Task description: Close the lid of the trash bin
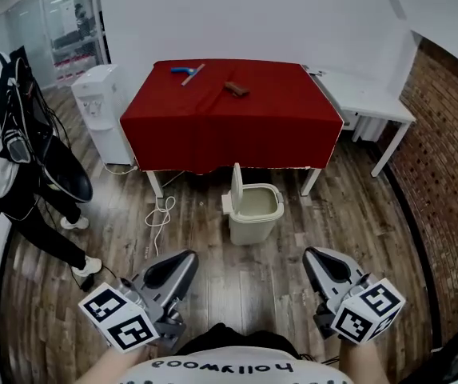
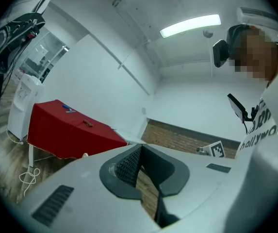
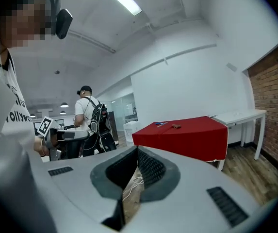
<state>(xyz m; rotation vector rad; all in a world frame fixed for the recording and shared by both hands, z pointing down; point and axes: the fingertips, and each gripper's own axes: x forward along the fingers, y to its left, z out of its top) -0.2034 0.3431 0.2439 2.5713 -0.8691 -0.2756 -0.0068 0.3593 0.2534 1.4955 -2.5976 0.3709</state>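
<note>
Standing on the wood floor just in front of the red-clothed table (image 1: 232, 126), the beige trash bin (image 1: 256, 214) is open, its lid (image 1: 236, 184) upright along the left rim. The left gripper (image 1: 182, 261) and right gripper (image 1: 315, 258) hover nearer the person, apart from the bin, one on each side. In each gripper view the jaw tips are pressed together with nothing between them.

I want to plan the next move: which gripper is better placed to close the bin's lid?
Probably the left gripper. The lid stands upright on the trash bin's left edge, so the left can push it rightward. The right gripper is on the bin's open side.
</note>
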